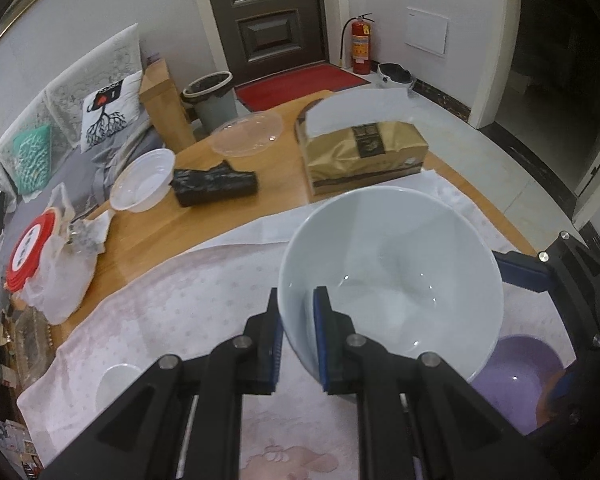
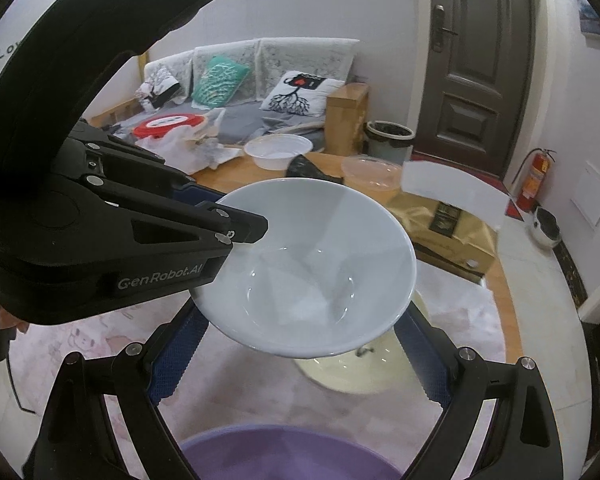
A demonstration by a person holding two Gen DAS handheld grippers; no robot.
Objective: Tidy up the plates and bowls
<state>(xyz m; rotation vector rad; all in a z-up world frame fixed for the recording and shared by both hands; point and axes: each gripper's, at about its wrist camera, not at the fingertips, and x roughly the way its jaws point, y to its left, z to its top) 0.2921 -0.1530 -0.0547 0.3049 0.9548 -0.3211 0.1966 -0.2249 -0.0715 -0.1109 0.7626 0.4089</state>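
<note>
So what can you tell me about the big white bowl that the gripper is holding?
The white bowl is glossy, like glazed ceramic, with a wide round rim, sloping sides and a small flat bottom. It looks empty and clean. The left gripper pinches its rim, one finger inside and one outside, holding it tilted in the air above the pink tablecloth. A purple bowl sits below it. The open right gripper is beneath it; whether it touches is unclear.

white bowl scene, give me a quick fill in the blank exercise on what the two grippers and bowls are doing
1. The left gripper is shut on the rim of the ____ bowl.
2. The right gripper has its fingers spread ____.
3. Below the right gripper sits a ____ bowl.
4. On the wooden table, the black bag lies beside a white ____ bowl.

Missing words: white; open; purple; plastic
</note>
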